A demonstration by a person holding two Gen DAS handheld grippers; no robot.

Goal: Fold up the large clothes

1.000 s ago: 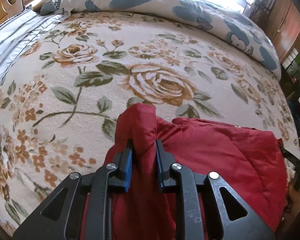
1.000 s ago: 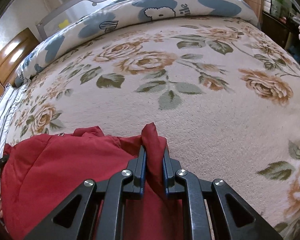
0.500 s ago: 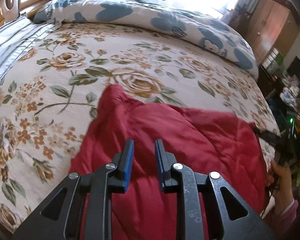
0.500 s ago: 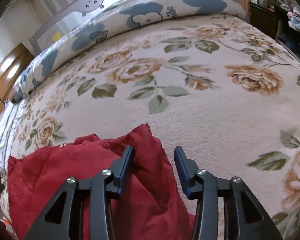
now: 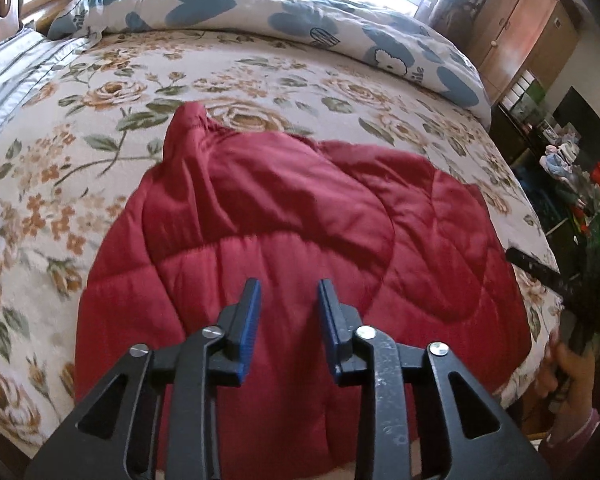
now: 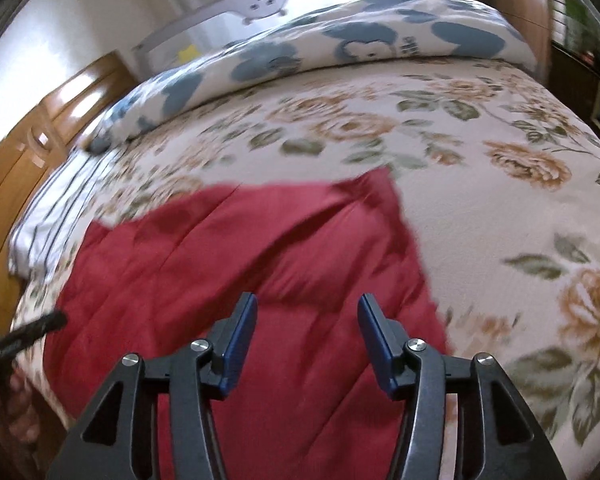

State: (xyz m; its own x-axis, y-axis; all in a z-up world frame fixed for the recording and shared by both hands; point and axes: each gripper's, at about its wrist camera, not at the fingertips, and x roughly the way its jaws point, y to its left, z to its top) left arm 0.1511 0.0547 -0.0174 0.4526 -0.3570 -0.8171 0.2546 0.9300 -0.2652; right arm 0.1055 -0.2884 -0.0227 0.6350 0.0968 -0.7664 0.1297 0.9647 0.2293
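While both tongs hang w/ nothing in them, the red quilted jacket [image 5: 284,248] lies on the near part of the floral blanket [image 5: 100,128], its near edge running off the bed's near side under the cameras. Left gripper [image 5: 288,316]: jaws have just been opening, blue pads apart, no cloth between them, only jacket lying below. Right gripper [image 6: 306,340]: same, jaws have just been opening, now wider than the left's, gap bare, pads clear of fabric.

Risks from here, as I judge them:

1. Fold not settled. At far left a corner of the jacket [image 5: 188,128] stands up in a peak, not flat. Puffy fill tends to spring back, so the top layer may lift or slide open w/o a press-down.
2. Far right corner [image 6: 380,188] looks flatter, but that view is blurred; can't tell if edges line up. If the 2 sides are uneven, the next fold comes out crooked.
3. Slick shell fabric: a re-grip may pinch only the top layer and drag it off the lower 1, undoing the fold.
4. Near edge overhang: weight of the hanging part could pull the bundle toward the near side.
5. Tongs are near each other across the jacket, so reaching for the centre w/ both risks a knock.

Duvet [image 5: 340,36] at far side is well apart, no snag there.
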